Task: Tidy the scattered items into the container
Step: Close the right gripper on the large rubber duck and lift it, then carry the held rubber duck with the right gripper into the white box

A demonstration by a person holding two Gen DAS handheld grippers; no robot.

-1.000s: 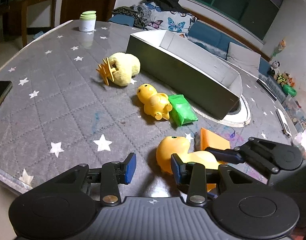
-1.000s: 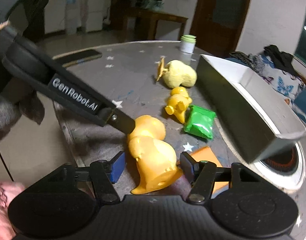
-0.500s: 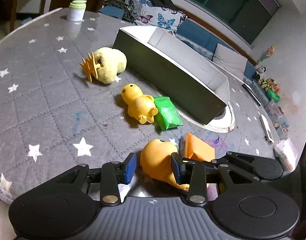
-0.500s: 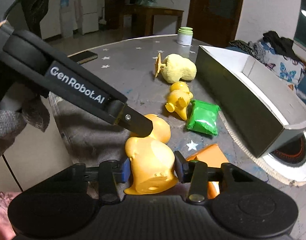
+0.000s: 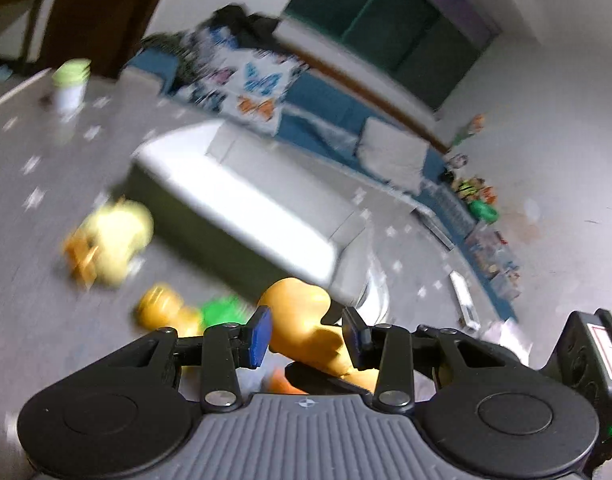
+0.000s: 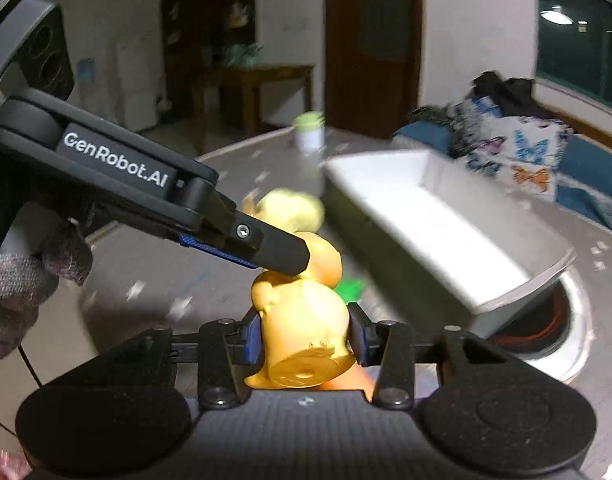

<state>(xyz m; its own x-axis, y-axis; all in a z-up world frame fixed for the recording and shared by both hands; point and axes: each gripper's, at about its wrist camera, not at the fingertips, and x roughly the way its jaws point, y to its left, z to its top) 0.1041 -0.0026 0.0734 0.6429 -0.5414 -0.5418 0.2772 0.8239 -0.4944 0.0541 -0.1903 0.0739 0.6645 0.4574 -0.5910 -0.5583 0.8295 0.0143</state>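
Note:
My right gripper [image 6: 303, 338] is shut on the body of an orange toy duck [image 6: 306, 320] and holds it above the table. My left gripper [image 5: 308, 334] has its pads around the duck's head [image 5: 301, 312], with a little gap on each side. The long white box [image 6: 438, 224], dark on the outside, lies ahead and to the right; it also shows in the left wrist view [image 5: 241, 204]. On the table are a pale yellow plush [image 5: 113, 236], a small yellow toy [image 5: 161, 312] and a green packet [image 5: 221, 308].
A white jar with a green lid [image 5: 71, 88] stands at the far side of the grey starred table [image 5: 33, 320]. A round plate [image 6: 562, 344] lies under the box end. A sofa with cushions [image 5: 378, 148] is behind the table.
Both grippers have risen and tilted up, lifting the orange duck off the table. The right gripper stays shut on it. The views are blurred with motion.

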